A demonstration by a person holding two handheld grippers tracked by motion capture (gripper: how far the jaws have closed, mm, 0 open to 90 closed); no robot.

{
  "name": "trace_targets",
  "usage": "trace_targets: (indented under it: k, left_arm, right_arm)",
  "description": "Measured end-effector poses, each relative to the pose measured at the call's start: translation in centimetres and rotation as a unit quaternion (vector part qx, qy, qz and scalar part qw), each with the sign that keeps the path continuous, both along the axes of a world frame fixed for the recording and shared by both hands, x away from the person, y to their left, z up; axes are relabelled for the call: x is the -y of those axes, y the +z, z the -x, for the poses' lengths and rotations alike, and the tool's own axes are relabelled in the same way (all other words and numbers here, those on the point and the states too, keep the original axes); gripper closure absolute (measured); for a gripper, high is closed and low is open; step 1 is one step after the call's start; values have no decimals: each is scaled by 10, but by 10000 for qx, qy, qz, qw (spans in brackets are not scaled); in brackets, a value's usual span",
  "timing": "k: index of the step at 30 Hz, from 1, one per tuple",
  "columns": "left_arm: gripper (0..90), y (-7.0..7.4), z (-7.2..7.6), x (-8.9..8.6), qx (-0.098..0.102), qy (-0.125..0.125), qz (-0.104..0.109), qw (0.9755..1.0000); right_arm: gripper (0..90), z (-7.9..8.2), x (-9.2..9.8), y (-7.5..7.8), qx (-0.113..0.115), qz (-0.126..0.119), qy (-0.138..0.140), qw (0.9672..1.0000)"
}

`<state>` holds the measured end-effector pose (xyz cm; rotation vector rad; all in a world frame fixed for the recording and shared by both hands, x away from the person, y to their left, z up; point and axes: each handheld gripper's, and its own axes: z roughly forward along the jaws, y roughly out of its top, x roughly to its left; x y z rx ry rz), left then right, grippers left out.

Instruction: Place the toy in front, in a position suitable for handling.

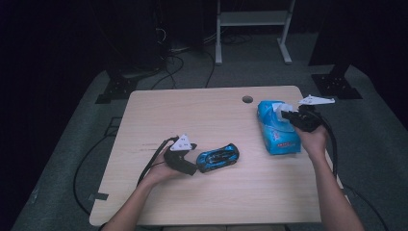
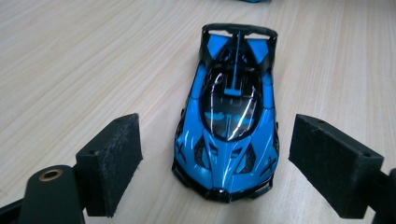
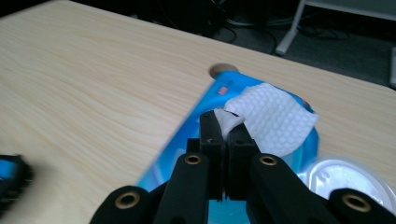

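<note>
A blue and black toy car lies on the wooden table, its nose toward my left gripper. That gripper is open, and its foam pads flank the car's front without touching it. In the high view the left gripper sits just left of the car. At the right lies a blue pack of wet wipes. My right gripper is shut on a corner of the white wipe that sticks out of the pack. From above, the right gripper is over the pack's far end.
The pack's round translucent lid lies flipped open beside the wipe. A cable hole is in the table just beyond the pack. Behind the table, cables and a white stand's legs rest on the grey floor.
</note>
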<state>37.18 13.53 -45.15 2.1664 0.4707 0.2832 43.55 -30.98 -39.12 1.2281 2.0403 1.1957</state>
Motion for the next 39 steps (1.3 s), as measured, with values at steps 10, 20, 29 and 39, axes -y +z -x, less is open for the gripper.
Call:
trace_targets:
  k: [10, 20, 29, 39]
  left_arm:
    - [152, -4, -1, 1, -22, -2, -116, 9999]
    - [150, -6, -1, 2, -20, -9, -199, 9998]
    - [139, -9, -2, 2, -30, 21, -263, 9996]
    - [139, -12, -2, 2, -72, 22, -282, 9996]
  right_arm:
    - [880, 26, -8, 37, 477, -131, 229, 9985]
    - [879, 63, -25, 84, 1344, -535, 682, 9871]
    - [878, 85, -71, 91, 1402, -654, 1527, 9761]
    - [874, 89, -129, 56, 973, -582, 2341, 9656]
